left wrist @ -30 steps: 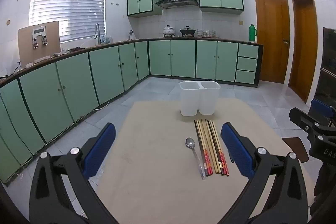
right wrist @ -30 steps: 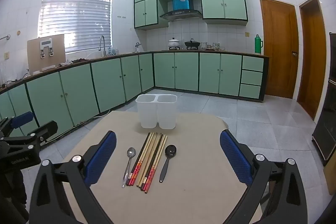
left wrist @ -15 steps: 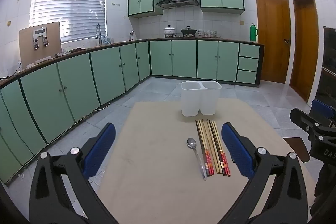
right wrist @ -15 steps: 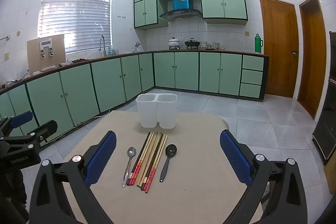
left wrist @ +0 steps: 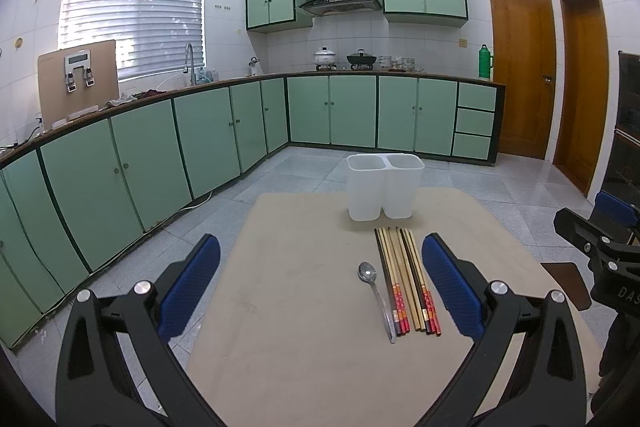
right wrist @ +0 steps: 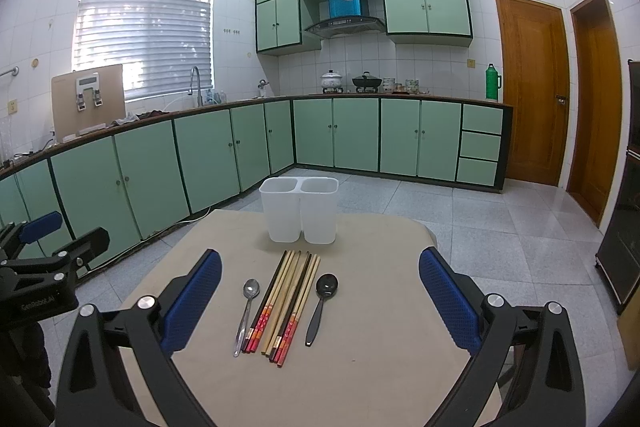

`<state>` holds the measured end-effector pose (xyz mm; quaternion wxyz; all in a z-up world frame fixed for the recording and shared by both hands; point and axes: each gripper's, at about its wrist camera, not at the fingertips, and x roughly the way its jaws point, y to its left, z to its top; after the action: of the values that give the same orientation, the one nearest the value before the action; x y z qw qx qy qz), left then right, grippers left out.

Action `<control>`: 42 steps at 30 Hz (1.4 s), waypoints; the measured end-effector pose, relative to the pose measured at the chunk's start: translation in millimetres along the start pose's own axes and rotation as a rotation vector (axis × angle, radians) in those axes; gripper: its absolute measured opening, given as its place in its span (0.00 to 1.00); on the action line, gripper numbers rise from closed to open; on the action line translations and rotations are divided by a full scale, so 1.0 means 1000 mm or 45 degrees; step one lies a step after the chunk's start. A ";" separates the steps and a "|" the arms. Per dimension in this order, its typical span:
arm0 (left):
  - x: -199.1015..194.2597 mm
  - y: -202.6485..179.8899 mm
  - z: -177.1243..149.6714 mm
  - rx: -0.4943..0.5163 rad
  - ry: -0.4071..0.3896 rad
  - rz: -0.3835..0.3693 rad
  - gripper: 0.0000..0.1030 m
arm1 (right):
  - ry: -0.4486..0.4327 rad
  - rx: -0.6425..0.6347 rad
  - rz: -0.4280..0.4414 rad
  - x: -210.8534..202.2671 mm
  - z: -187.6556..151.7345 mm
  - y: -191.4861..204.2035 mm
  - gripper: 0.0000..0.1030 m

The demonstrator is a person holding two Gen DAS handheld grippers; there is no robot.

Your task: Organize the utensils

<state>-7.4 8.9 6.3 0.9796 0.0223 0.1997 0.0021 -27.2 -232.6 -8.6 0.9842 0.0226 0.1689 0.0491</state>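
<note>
A white two-compartment holder (left wrist: 385, 185) (right wrist: 298, 209) stands at the far side of the beige table (left wrist: 300, 307) (right wrist: 380, 347). In front of it lie several chopsticks (left wrist: 404, 279) (right wrist: 288, 303) side by side, a silver spoon (left wrist: 375, 297) (right wrist: 247, 311) on their left and a black spoon (right wrist: 321, 301) on their right; the black spoon is hidden in the left wrist view. My left gripper (left wrist: 320, 283) is open and empty above the near table, left of the utensils. My right gripper (right wrist: 320, 295) is open and empty, with the utensils between its fingers in view.
Green cabinets and a counter line the left and far walls. Wooden doors are on the right. The right gripper's body (left wrist: 600, 251) shows at the left view's right edge, and the left gripper's body (right wrist: 44, 267) at the right view's left edge. A brown stool (left wrist: 568, 283) stands right of the table.
Both views have shifted very slightly; the left gripper drifted a little left. Nothing on the table moved and both grippers stayed open.
</note>
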 end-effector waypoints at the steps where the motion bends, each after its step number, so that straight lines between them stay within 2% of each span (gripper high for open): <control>1: 0.000 0.001 0.000 0.000 0.000 0.001 0.95 | 0.001 -0.001 0.000 0.000 0.000 0.000 0.94; 42: 0.001 -0.001 -0.003 0.007 -0.001 0.011 0.95 | 0.006 0.004 -0.001 0.001 -0.002 0.000 0.94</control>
<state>-7.0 7.6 3.3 0.9796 0.0256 0.1994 0.0057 -26.9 -232.2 -11.3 0.9837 0.0239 0.1712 0.0487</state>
